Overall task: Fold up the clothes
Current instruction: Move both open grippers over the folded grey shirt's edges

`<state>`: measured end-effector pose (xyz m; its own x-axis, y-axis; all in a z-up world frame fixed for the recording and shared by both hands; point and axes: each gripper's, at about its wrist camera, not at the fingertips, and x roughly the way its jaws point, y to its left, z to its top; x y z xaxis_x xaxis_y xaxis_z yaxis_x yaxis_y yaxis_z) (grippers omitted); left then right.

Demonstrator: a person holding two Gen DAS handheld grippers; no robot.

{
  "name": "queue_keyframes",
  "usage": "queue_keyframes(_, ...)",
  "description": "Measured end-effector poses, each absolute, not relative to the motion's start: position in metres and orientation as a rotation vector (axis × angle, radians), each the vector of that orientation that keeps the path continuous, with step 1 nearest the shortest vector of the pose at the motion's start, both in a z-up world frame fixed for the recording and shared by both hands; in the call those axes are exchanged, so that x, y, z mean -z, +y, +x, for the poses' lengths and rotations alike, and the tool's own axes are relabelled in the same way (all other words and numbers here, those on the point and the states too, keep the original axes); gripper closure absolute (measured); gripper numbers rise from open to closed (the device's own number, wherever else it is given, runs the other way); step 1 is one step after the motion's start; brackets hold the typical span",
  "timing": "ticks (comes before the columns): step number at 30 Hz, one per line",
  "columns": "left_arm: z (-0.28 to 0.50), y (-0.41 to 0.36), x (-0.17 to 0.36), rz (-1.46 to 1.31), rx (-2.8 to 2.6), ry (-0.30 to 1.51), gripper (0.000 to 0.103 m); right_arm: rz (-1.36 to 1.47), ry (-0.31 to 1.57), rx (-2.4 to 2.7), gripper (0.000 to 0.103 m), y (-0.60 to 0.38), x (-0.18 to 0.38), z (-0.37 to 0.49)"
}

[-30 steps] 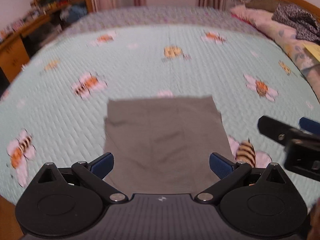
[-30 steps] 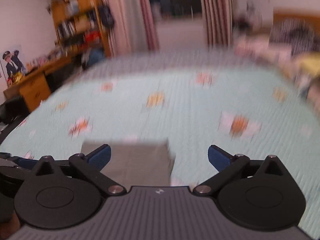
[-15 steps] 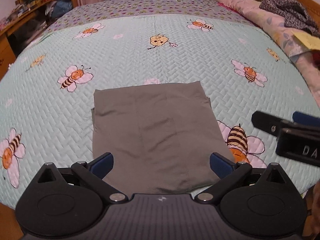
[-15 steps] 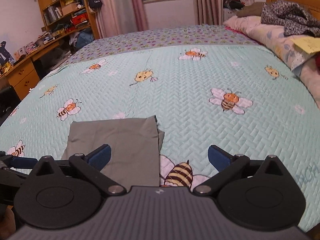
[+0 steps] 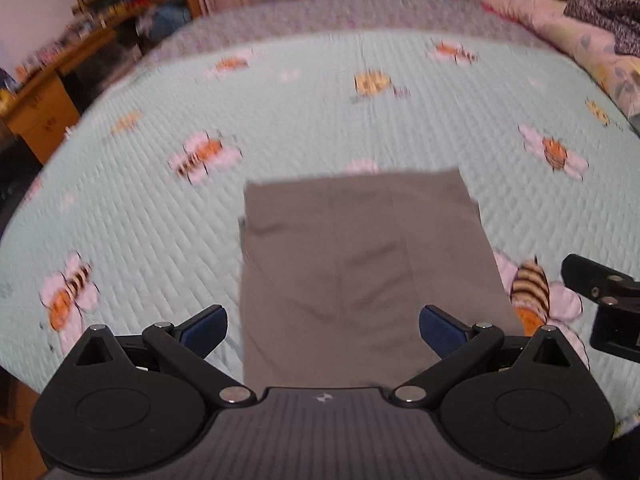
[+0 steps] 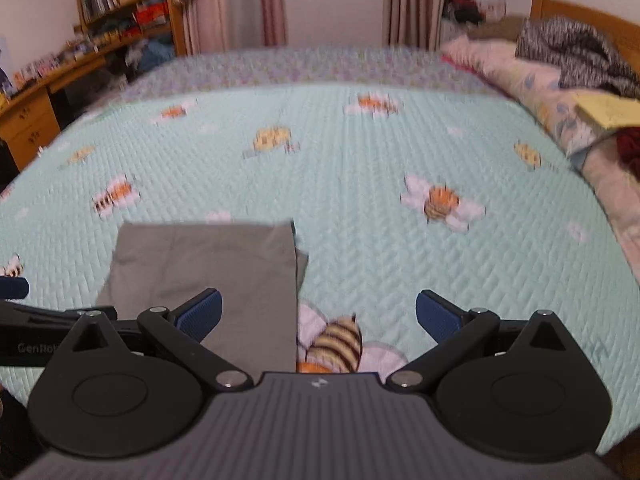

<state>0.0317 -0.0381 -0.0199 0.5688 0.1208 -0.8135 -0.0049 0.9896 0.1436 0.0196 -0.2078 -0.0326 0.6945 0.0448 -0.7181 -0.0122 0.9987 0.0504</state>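
Note:
A grey garment (image 5: 360, 264) lies folded into a flat rectangle on the pale green bee-print bedspread (image 5: 320, 120). It also shows at the lower left of the right wrist view (image 6: 208, 268). My left gripper (image 5: 323, 330) is open and empty, held above the garment's near edge. My right gripper (image 6: 318, 314) is open and empty, above the garment's right edge and a large bee print (image 6: 336, 344). The right gripper's body shows at the right edge of the left wrist view (image 5: 604, 304).
Pillows and a dark patterned blanket (image 6: 576, 56) lie along the bed's right side. A wooden desk and bookshelves (image 6: 80, 40) stand at the left. Curtains and a window (image 6: 332, 0) are beyond the bed's far end.
Both cameras have shifted slightly; the views are blurred by motion. The garment lies the same way. Both grippers stay open and empty.

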Motion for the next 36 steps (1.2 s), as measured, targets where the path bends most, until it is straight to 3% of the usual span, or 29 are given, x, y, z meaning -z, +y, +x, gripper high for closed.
queue_keyframes(5, 0.033, -0.037, 0.027, 0.135, -0.052, 1.003, 0.002, 0.047, 0.843, -0.025, 0.000, -0.206, 0.039, 0.021)
queue_keyframes(14, 0.017, -0.047, -0.005, 0.217, -0.067, 0.792, 0.001, 0.116, 0.775, -0.077, 0.000, -0.213, 0.032, 0.017)
queue_keyframes(36, 0.030, -0.015, 0.009, 0.128, -0.064, 0.874, 0.002, 0.307, 0.886, -0.176, 0.000, -0.216, 0.058, 0.031)
